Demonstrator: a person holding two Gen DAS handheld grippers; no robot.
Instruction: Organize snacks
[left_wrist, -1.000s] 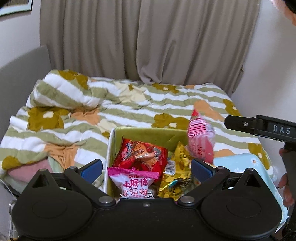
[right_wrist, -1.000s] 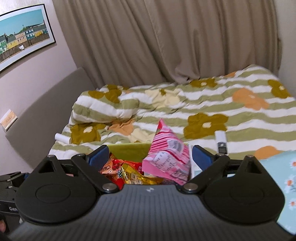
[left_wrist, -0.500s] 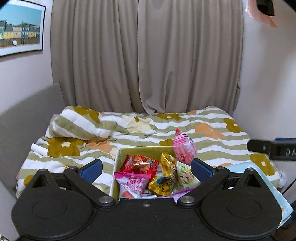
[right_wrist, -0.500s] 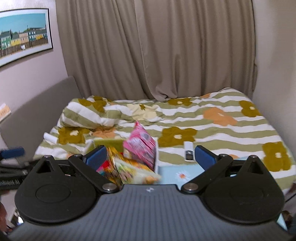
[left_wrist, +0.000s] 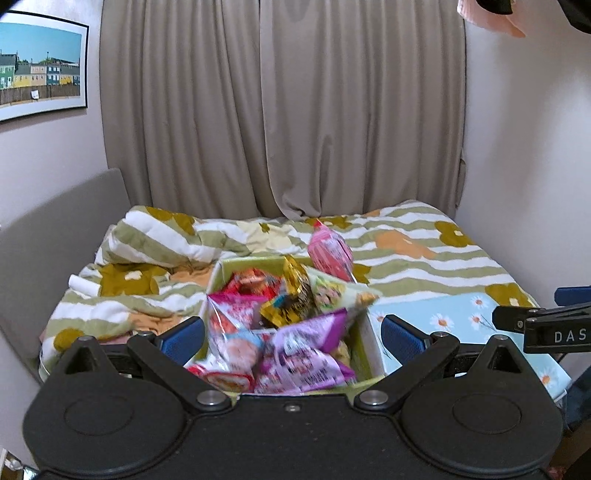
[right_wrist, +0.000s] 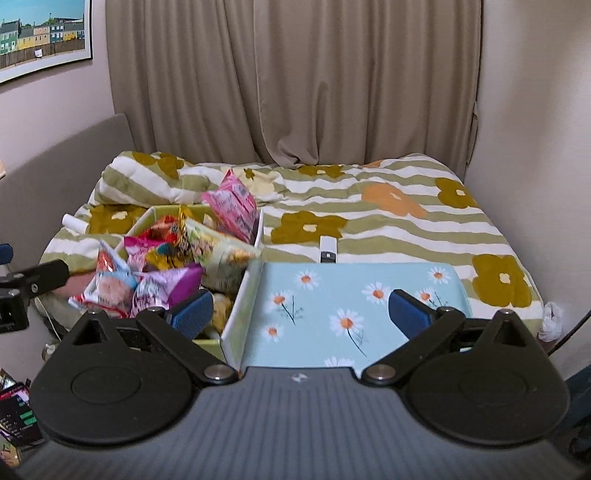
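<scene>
A green and white box (left_wrist: 364, 334) (right_wrist: 242, 295) stands on the bed, heaped with snack packets. A pink packet (left_wrist: 330, 254) (right_wrist: 231, 208) stands at its far right corner. A purple packet (left_wrist: 303, 352) (right_wrist: 164, 288) and a red and white one (left_wrist: 231, 330) (right_wrist: 110, 280) lie at the near end. My left gripper (left_wrist: 293, 334) is open and empty, above the box's near end. My right gripper (right_wrist: 301, 312) is open and empty, to the right of the box over a light blue daisy pillow (right_wrist: 354, 302).
The bed carries a green striped flower quilt (right_wrist: 388, 218). A white remote (right_wrist: 327, 250) lies behind the pillow. A grey headboard (left_wrist: 55, 229) is on the left, curtains (left_wrist: 280, 110) behind, a wall on the right. Packets lie on the floor (right_wrist: 14, 417) at lower left.
Both grippers have pulled back and up from the box, so more of the bed shows. The right gripper has moved right, off the pink packet and over the pillow.
</scene>
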